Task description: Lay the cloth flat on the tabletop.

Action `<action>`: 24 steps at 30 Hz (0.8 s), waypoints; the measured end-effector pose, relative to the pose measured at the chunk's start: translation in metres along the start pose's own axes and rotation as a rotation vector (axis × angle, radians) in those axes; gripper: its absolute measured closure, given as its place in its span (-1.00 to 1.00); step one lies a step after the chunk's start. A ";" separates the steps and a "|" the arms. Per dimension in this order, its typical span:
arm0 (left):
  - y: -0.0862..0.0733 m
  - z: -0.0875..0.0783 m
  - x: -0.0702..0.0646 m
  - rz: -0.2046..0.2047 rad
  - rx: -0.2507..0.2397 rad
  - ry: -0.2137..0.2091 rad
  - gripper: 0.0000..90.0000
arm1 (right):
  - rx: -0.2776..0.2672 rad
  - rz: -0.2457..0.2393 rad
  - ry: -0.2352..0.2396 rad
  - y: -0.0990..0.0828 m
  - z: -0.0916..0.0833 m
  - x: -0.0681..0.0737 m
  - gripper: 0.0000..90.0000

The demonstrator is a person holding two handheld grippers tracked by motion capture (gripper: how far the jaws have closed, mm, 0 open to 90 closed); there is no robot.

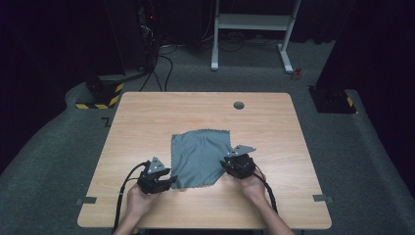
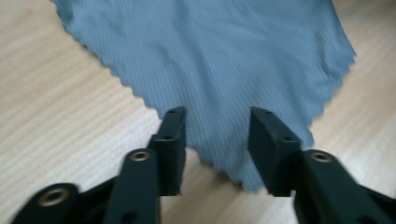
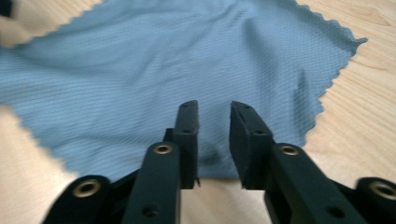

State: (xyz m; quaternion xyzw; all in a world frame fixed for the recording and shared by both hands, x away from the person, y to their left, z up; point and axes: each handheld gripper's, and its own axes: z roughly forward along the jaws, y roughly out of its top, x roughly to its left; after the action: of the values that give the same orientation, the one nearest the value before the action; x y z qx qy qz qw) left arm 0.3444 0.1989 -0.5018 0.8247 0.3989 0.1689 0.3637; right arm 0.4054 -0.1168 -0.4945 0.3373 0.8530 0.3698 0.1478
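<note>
Nearest the lens in the left gripper view, the left gripper (image 2: 215,123) shows its two black jaws standing well apart, with a pointed corner of the grey cloth (image 2: 219,60) lying flat on the wood in the gap between them; neither pad presses the fabric, and the corner's tip reaches back under the jaws toward the camera. In the right gripper view the right gripper (image 3: 214,119) has its jaws at a narrower gap, also free of the cloth (image 3: 154,79), which spreads out ahead of and beneath the tips with its near scalloped edge just under the pads; whether the tips rest on the fabric cannot be told. From the high view the cloth (image 1: 198,154) lies slightly rumpled on the near half of the wooden table (image 1: 147,117), roughly centred between its side edges, with one corner pointing toward the person. The left gripper (image 1: 171,181) sits at the cloth's near-left corner, the right gripper (image 1: 226,164) at its near-right edge, each held in a hand that enters from the bottom. A small round grommet hole (image 1: 239,105) lies in the table's far part, well apart from the cloth.
</note>
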 end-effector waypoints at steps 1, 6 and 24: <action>-0.001 0.002 0.000 -0.006 -0.003 0.011 0.16 | -0.007 0.004 0.008 -0.003 -0.002 0.002 0.53; -0.008 0.011 0.003 -0.034 -0.011 0.067 0.04 | 0.015 -0.003 0.014 -0.015 -0.001 0.011 0.38; -0.019 0.017 0.008 -0.066 -0.031 0.099 -0.23 | 0.062 -0.079 -0.010 -0.008 0.004 0.016 0.99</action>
State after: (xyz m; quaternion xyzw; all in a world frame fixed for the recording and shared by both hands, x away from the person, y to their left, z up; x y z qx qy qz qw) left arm 0.3491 0.2053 -0.5271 0.7959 0.4407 0.2035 0.3619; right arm 0.3924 -0.1074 -0.5030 0.3095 0.8760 0.3355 0.1559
